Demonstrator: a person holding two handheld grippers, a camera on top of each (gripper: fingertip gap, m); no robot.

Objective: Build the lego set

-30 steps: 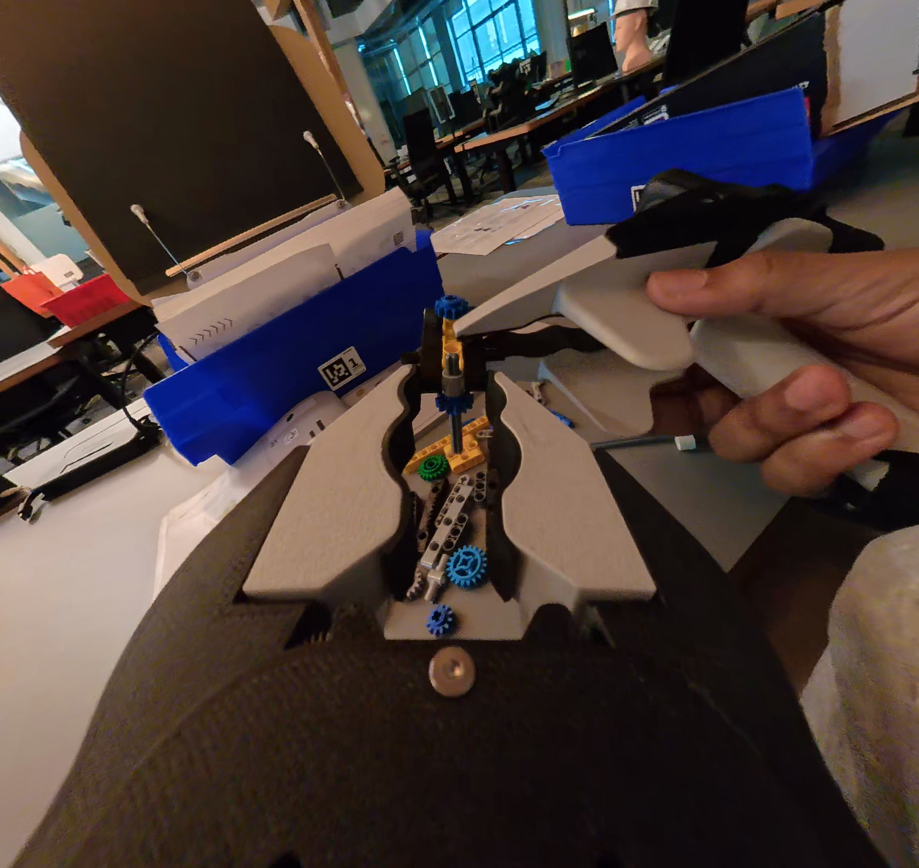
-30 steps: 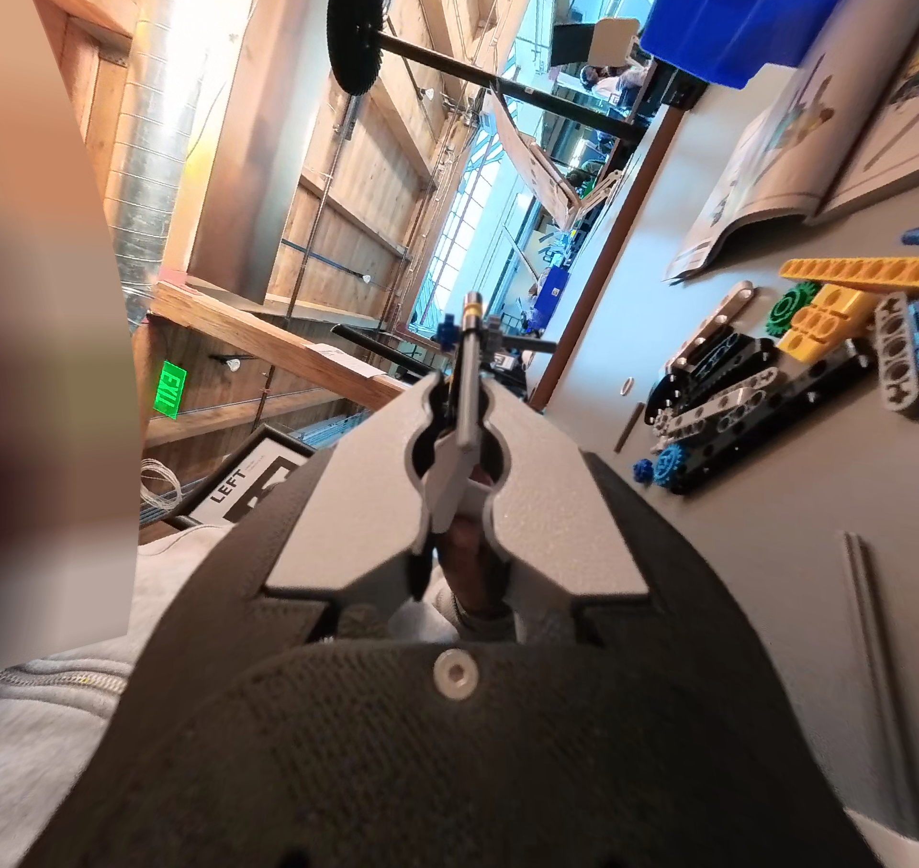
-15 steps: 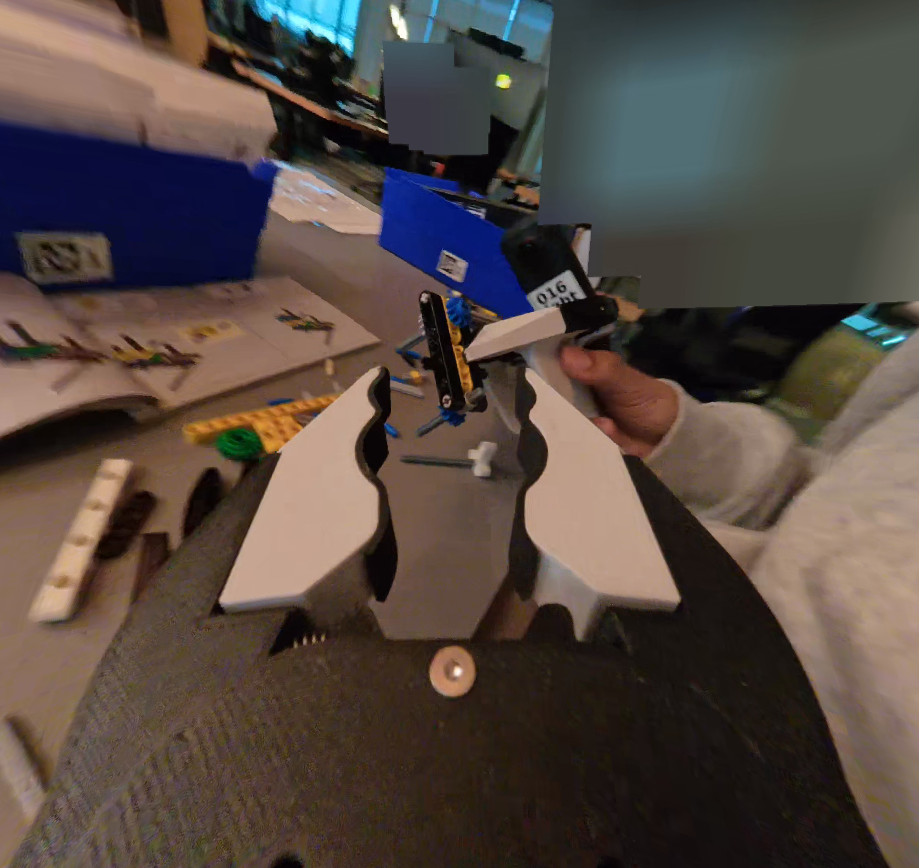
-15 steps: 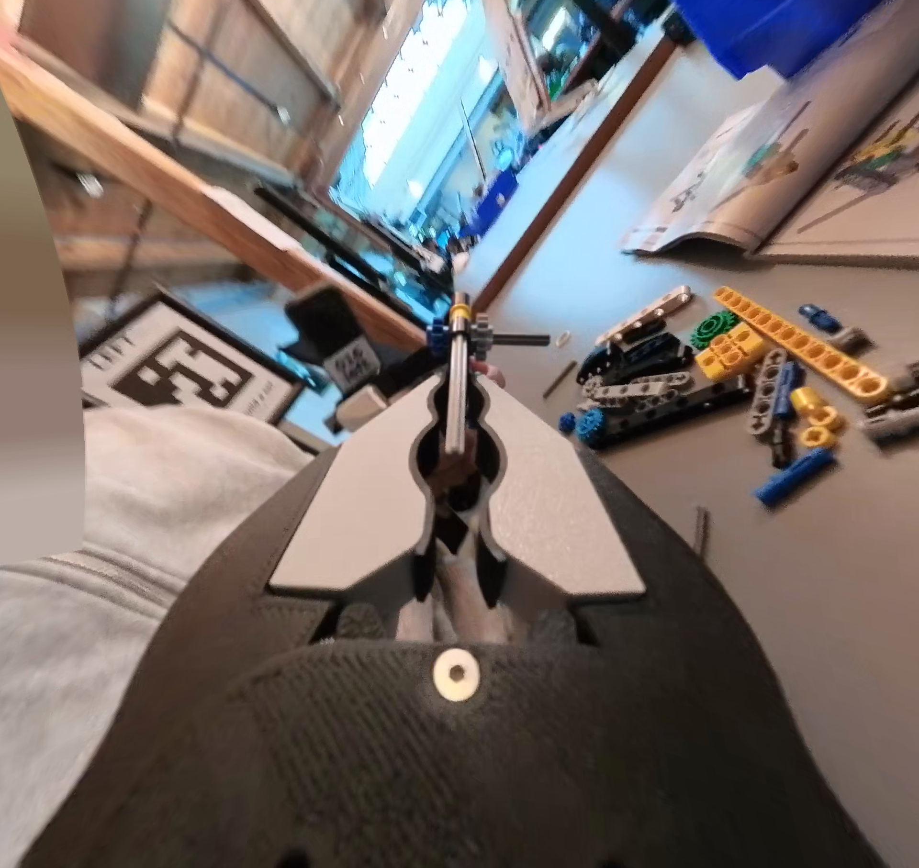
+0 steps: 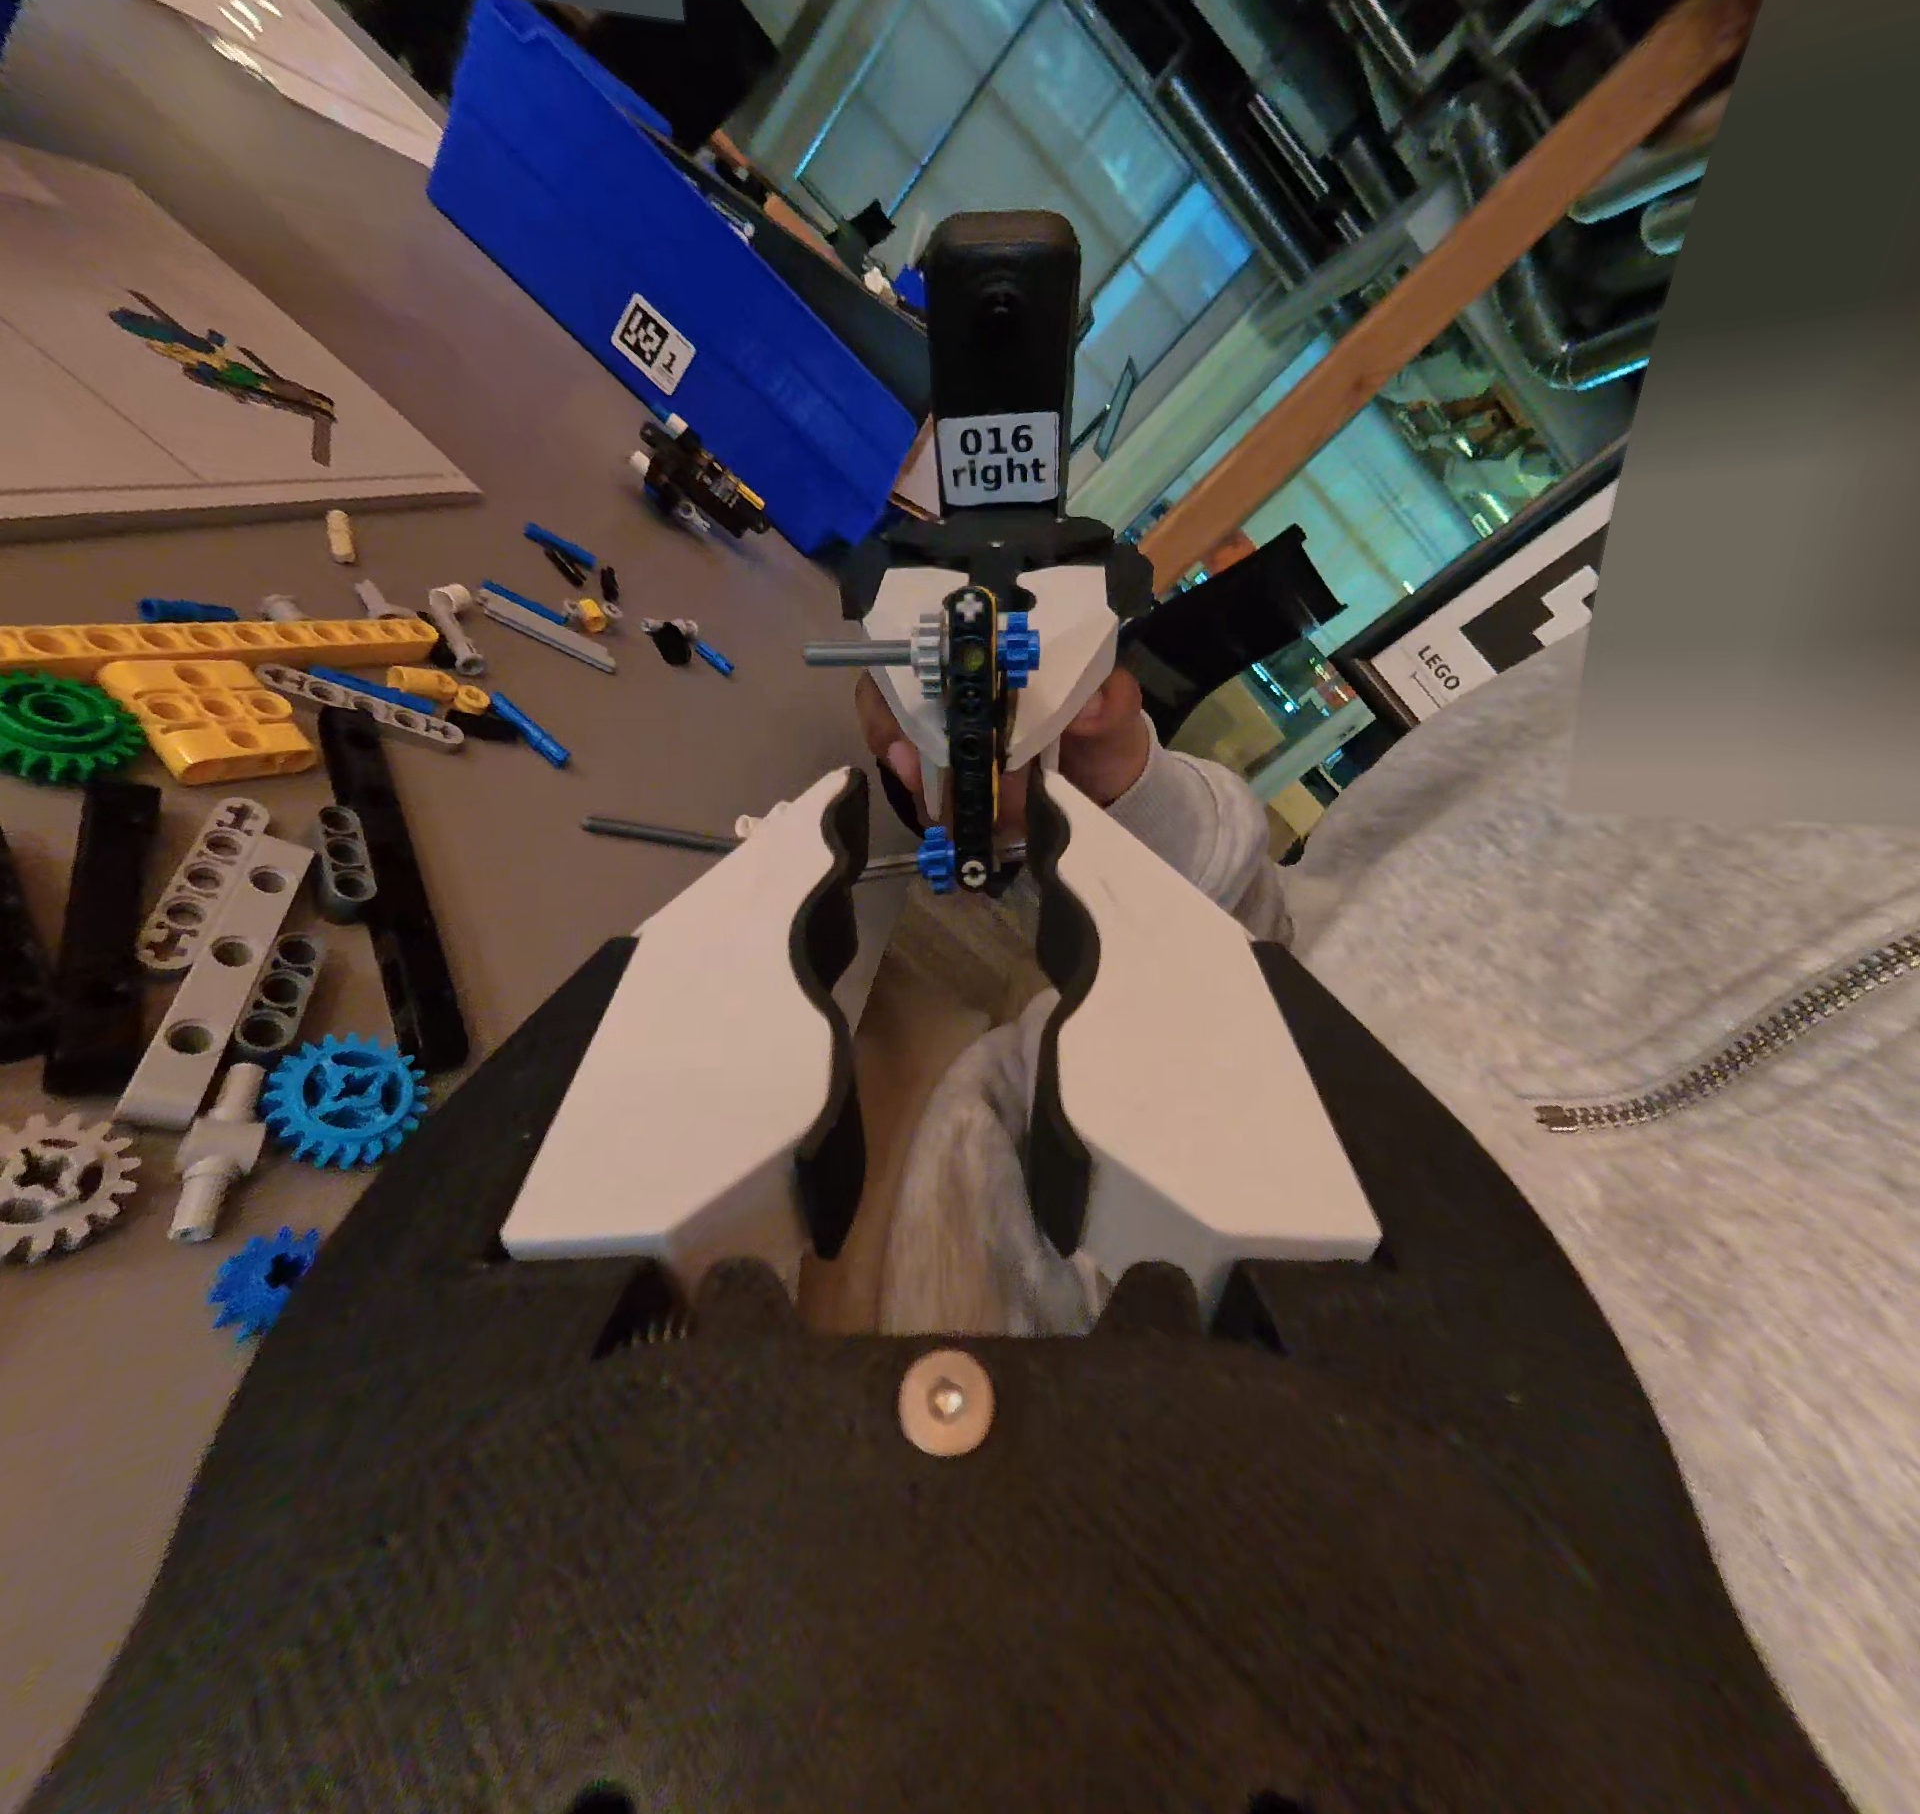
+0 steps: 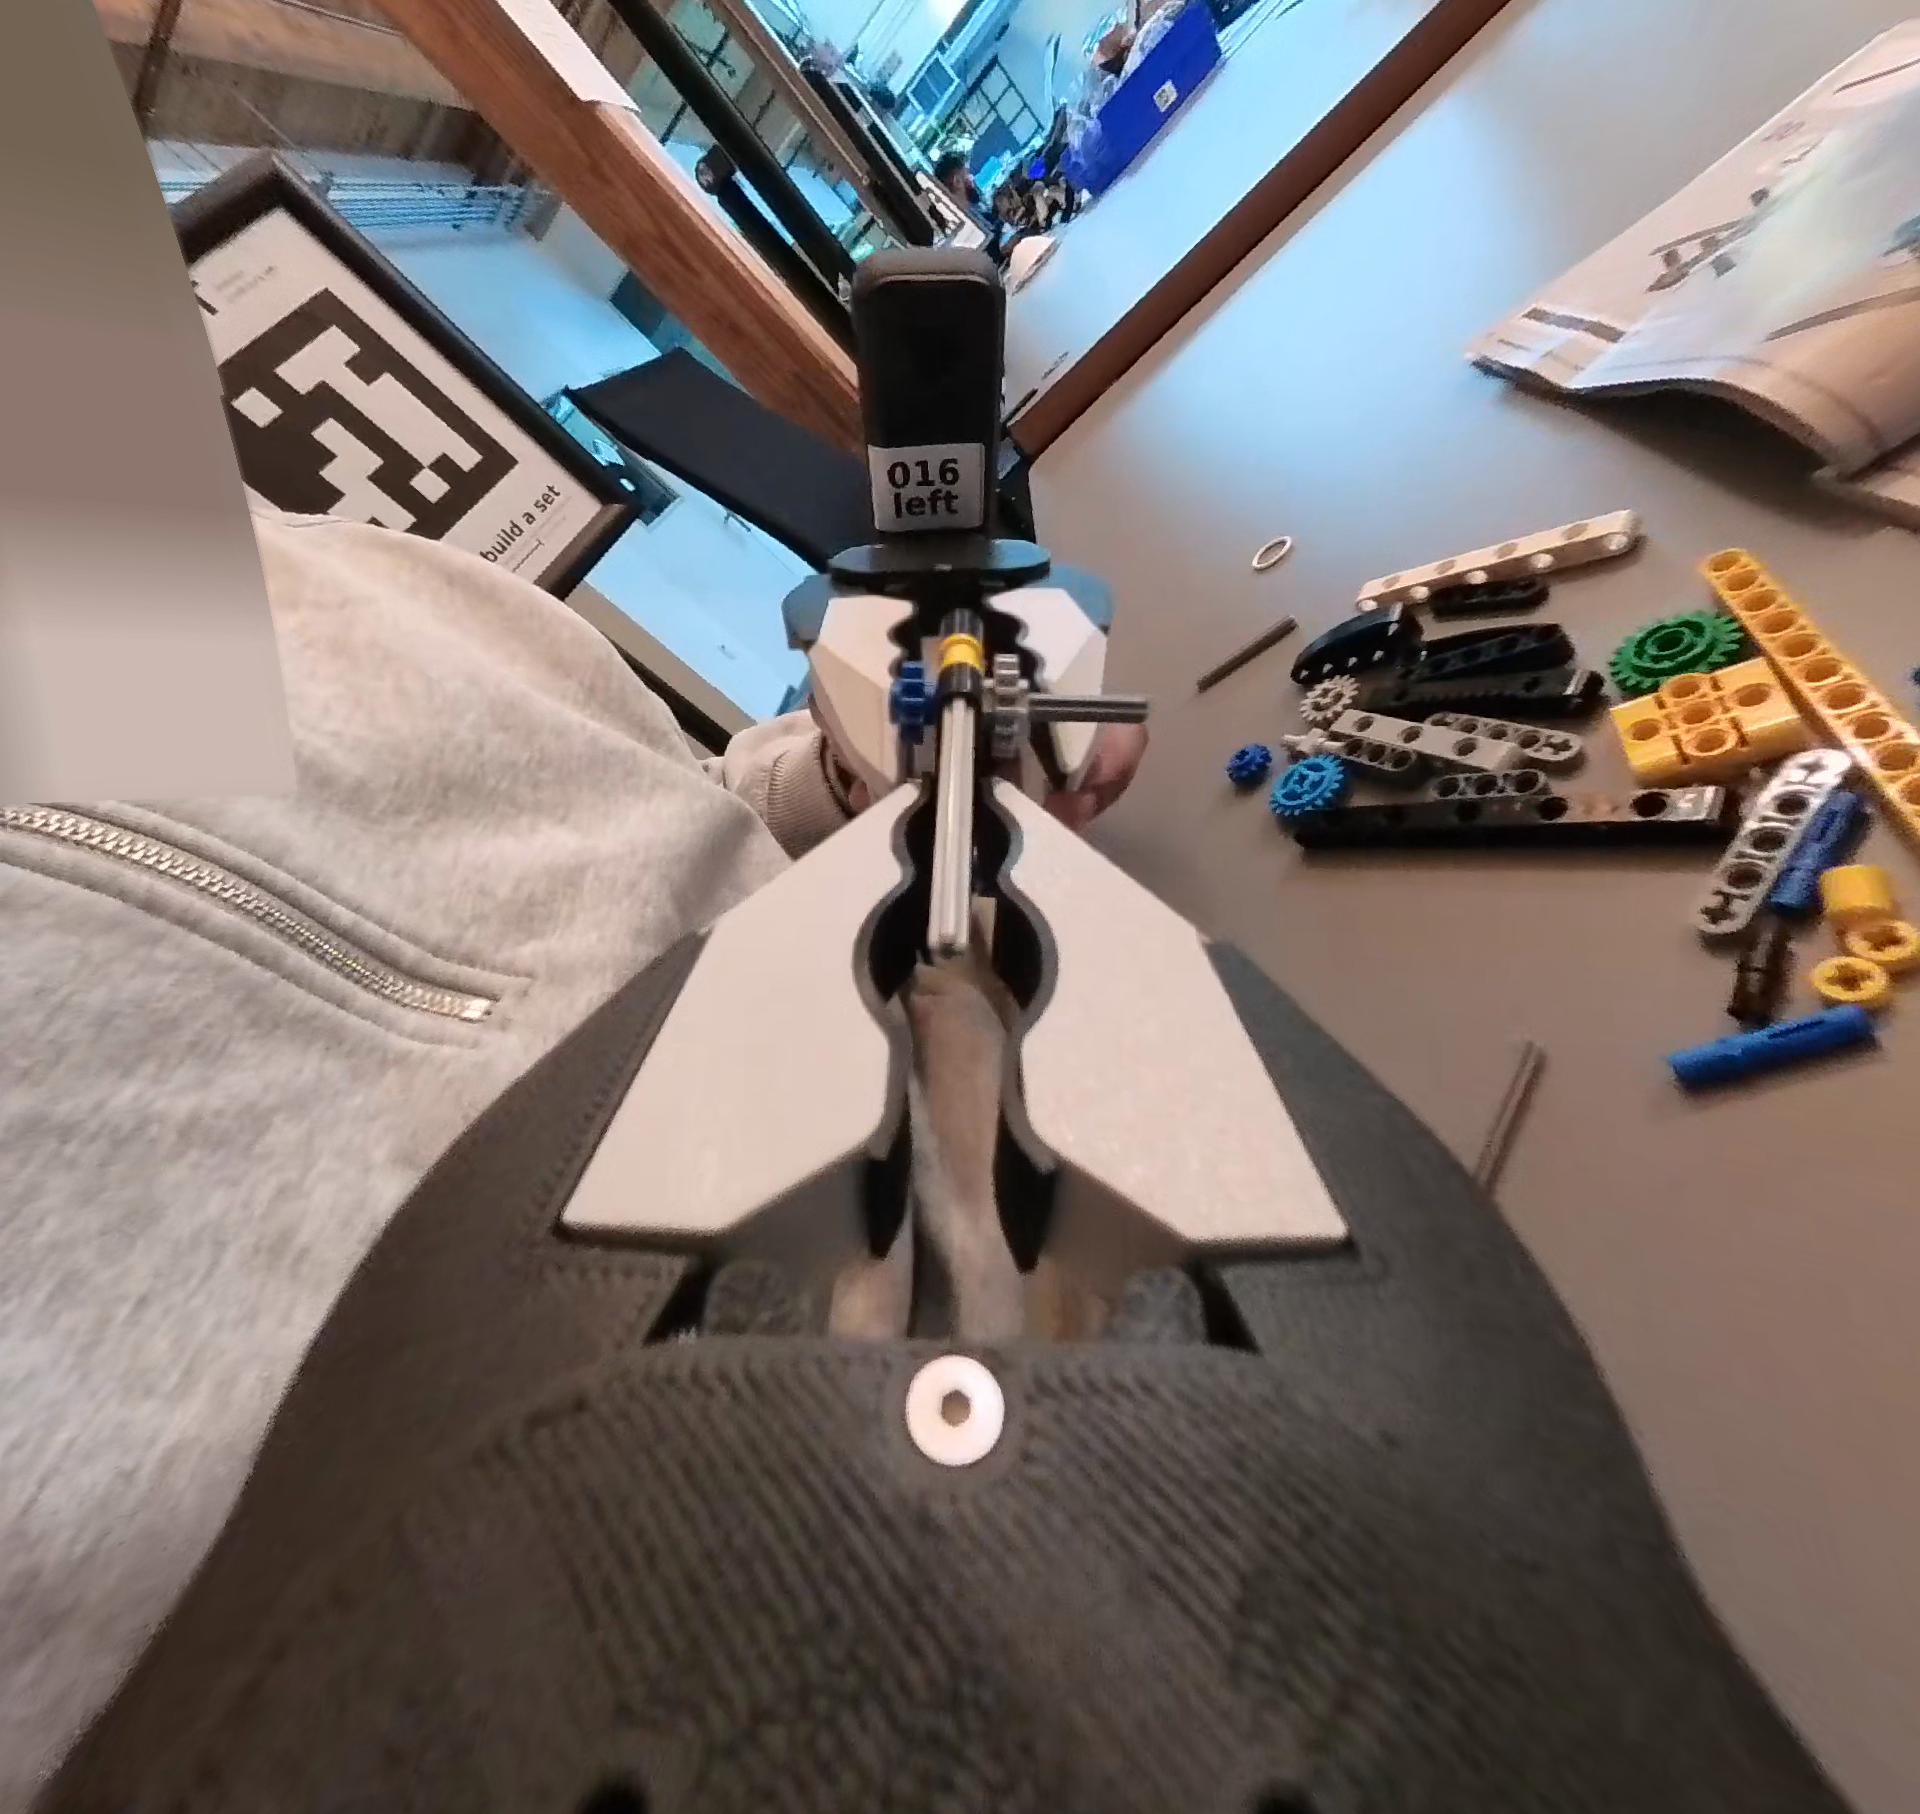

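Observation:
A small lego assembly (image 5: 971, 715), a black and yellow beam with small blue gears, a grey gear and a grey axle sticking out sideways, is held in the air. My right gripper (image 6: 954, 808) is shut on its long grey axle (image 6: 951, 829). It faces my left gripper (image 5: 945, 788), which is open. The lower end of the assembly, with a blue gear (image 5: 937, 855), sits between the left fingertips; I cannot tell whether they touch it. The assembly (image 6: 956, 694) also shows in the right wrist view.
Loose parts lie on the grey table (image 5: 644, 725): a long yellow beam (image 5: 208, 637), a green gear (image 5: 57, 725), black beams (image 5: 395, 881), a light blue gear (image 5: 343, 1099). A blue bin (image 5: 665, 310) and an open booklet (image 6: 1766, 206) lie farther back. A grey sleeve (image 6: 364, 777) is close by. The tips of both grippers are at nearly the same place.
Both grippers swung round to face each other head on. The left jaws opened wider and the assembly's lower end now sits between their tips. The right gripper kept its hold.

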